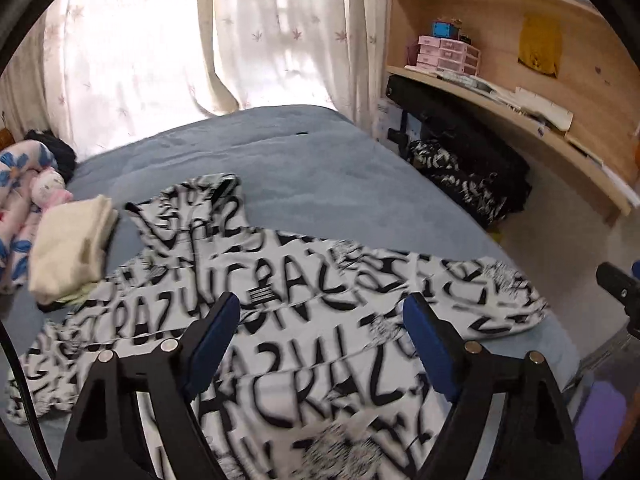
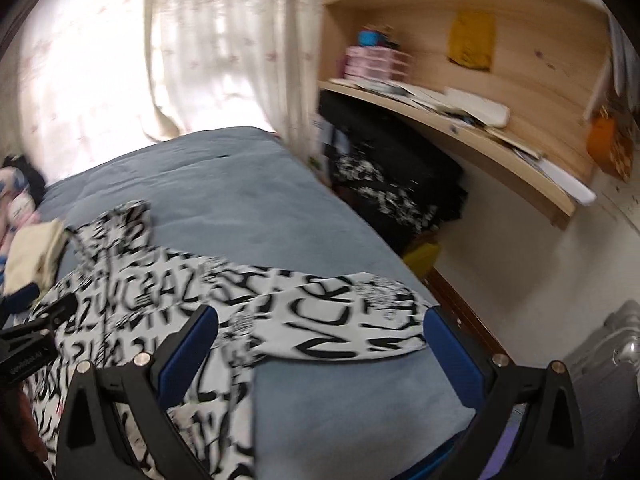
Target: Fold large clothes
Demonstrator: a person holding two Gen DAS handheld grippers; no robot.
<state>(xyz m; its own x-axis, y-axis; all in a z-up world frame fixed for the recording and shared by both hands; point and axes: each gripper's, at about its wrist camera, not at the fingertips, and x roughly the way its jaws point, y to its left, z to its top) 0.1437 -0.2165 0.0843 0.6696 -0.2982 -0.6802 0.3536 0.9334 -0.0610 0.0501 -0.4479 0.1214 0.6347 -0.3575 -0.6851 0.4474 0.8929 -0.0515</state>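
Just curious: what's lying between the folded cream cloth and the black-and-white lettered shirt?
Nothing; in the left wrist view the folded cream cloth overlaps the lettered shirt edge.

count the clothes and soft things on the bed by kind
black-and-white lettered garment, spread flat: 1
folded cream garment: 1
pink plush toy: 1
blue-flowered fabric at the left edge: 1
dark bundle near the curtain, kind unclear: 1
total: 5
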